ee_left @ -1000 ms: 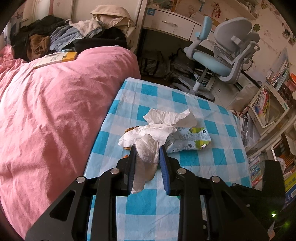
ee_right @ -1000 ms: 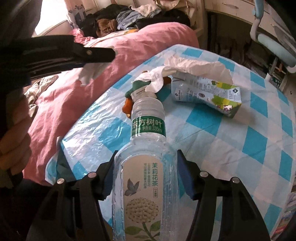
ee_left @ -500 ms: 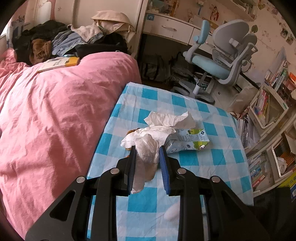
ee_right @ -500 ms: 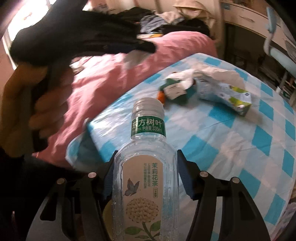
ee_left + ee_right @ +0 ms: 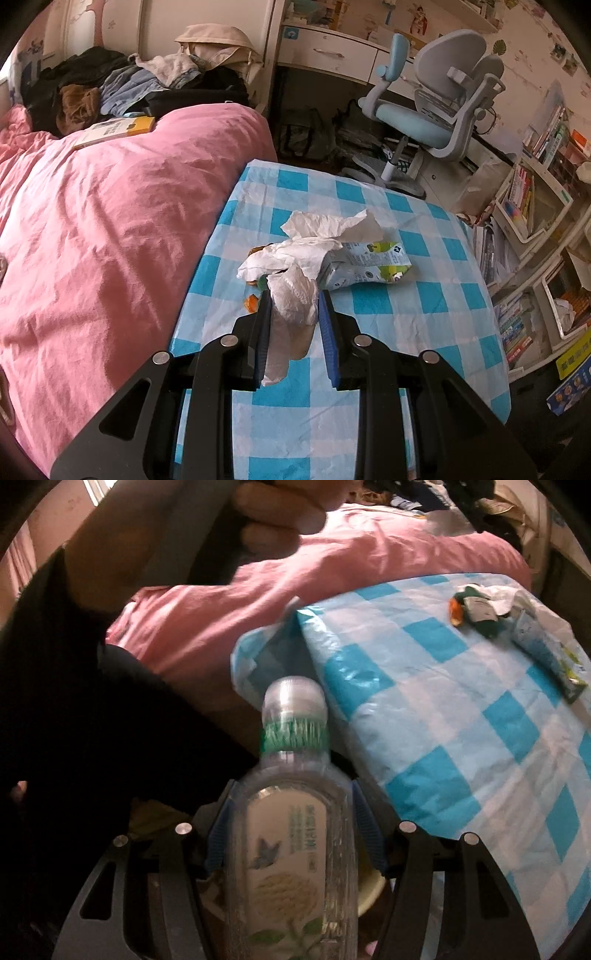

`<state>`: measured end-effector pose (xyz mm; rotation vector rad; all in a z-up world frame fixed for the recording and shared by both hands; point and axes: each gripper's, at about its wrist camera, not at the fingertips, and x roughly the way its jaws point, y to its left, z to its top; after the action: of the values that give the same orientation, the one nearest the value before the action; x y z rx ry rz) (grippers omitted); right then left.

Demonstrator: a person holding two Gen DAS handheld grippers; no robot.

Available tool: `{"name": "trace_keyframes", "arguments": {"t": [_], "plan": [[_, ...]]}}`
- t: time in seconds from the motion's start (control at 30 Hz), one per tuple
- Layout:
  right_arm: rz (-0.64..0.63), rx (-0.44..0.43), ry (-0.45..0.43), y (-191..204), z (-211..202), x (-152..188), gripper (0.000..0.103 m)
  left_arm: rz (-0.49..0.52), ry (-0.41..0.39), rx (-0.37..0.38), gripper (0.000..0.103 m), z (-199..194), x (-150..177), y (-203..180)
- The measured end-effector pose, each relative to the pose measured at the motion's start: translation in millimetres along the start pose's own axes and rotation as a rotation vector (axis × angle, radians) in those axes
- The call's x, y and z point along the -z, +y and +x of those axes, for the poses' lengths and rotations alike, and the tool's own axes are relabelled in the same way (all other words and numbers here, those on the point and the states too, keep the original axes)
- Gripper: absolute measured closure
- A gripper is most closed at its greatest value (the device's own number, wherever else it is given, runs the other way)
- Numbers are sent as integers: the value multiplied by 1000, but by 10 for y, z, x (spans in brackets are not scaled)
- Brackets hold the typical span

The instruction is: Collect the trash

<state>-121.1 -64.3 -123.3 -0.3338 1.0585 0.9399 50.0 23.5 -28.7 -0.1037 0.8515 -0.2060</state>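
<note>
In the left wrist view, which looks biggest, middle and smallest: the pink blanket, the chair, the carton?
1. pink blanket
2. chair
3. carton
The chair stands farther from the camera than the carton, so its real lead is likely greater.

Left gripper [image 5: 294,306]: tilted downward, jaws nearly together, pinching a crumpled tissue [image 5: 291,299] between the blue pads.
Right gripper [image 5: 293,830]: pointing steeply down, jaws set wide, pads pressed on both sides of a clear bottle [image 5: 293,834].
Left hand [image 5: 280,509]: seen from the right wrist, fingers curled around a handle at the top.
</note>
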Motion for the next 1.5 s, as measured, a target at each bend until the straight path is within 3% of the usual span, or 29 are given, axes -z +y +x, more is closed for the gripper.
{"name": "trace_keyframes", "arguments": {"t": [0.23,0.4,0.57,0.7,0.73,0.8,0.83,0.9,0.97,1.03,1.07,1.17,1.33,1.5], "plan": [[-23,117,-23,24,-119,-62,36,22,9,0,80,20,37,-55],[-42,291,-47,-104,-228,-16,29,41,24,-19,80,-81,245,-54],[29,515,-86,-383,-471,75,25,43,75,-9,80,-270,752,-136],[123,590,-150,-551,-764,126,25,112,181,-8,80,-296,1342,-410],[137,602,-166,-570,-821,131,25,124,208,-5,78,-294,1476,-465],[161,606,-211,-562,-944,133,24,153,315,19,61,-251,1841,-595],[162,607,-223,-546,-963,119,20,170,353,25,46,-234,1961,-642],[153,624,-241,-470,-994,115,18,217,369,-19,40,-278,2176,-738],[150,633,-239,-445,-960,103,18,229,310,-84,39,-412,2205,-746],[162,628,-243,-407,-931,108,18,177,177,-177,35,-662,2100,-642],[174,622,-246,-396,-912,113,18,114,75,-233,29,-882,1995,-518],[187,592,-260,-297,-867,114,18,-29,-97,-336,18,-1376,1796,-191],[152,536,-310,-57,-679,56,18,-151,-266,-539,13,-2051,1541,297],[26,466,-364,293,-408,-1,17,-262,-396,-676,9,-2581,1395,734]]}}
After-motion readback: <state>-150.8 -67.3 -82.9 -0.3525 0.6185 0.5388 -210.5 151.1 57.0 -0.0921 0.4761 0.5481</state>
